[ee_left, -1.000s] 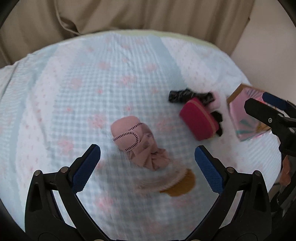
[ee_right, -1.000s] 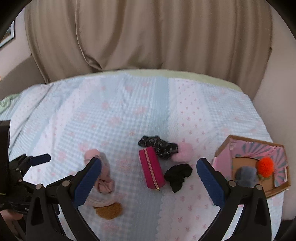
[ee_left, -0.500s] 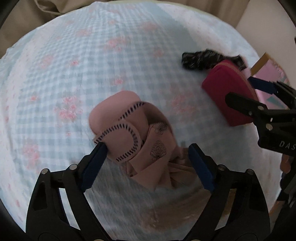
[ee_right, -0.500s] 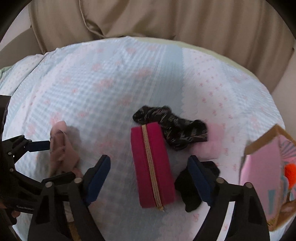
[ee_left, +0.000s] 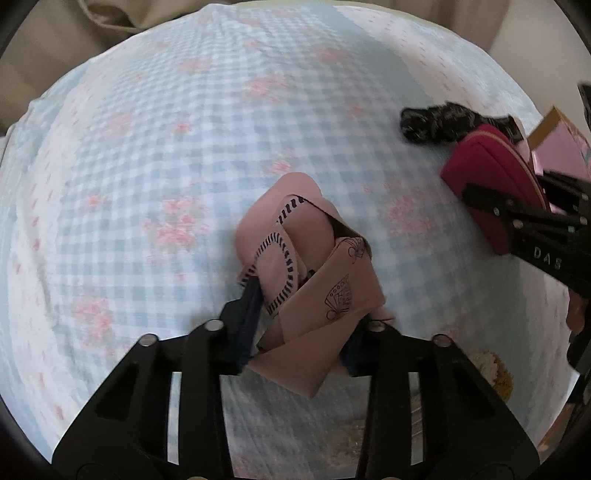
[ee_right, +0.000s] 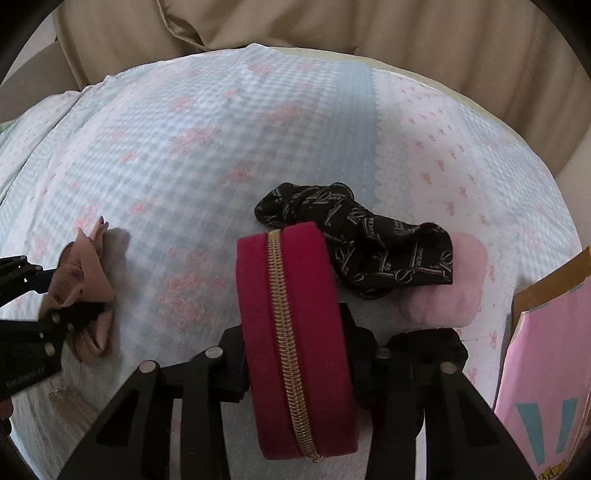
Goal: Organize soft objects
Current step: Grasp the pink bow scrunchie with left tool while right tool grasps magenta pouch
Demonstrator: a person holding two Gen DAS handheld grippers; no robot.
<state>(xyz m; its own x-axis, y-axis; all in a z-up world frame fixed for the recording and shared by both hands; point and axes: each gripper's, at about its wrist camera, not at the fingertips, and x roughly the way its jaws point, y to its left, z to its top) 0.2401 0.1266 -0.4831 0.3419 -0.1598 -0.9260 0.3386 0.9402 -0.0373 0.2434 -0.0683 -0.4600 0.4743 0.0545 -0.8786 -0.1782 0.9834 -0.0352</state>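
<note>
My left gripper [ee_left: 301, 325] is shut on a pink cloth bundle [ee_left: 306, 266] with dark stitching and fan prints, on the checked bedspread [ee_left: 166, 155]. The bundle also shows in the right wrist view [ee_right: 83, 277], held by the left gripper [ee_right: 66, 295]. My right gripper [ee_right: 297, 363] is shut on a red zip pouch [ee_right: 291, 332] with a gold zipper. The pouch [ee_left: 491, 184] and the right gripper's fingers [ee_left: 524, 221] show at the right of the left wrist view. A black printed scrunchie [ee_right: 354, 236] lies just behind the pouch.
A pink fluffy item [ee_right: 454, 284] lies right of the scrunchie. A pink cardboard box [ee_right: 550, 369] stands at the bed's right edge. A brown fuzzy item [ee_left: 495, 373] lies at my left gripper's right. Beige curtains [ee_right: 295, 26] hang behind the bed.
Both grippers moved down and forward and closed: the left onto the pink cloth bundle, the right onto the red pouch. Both were open half a second ago.
</note>
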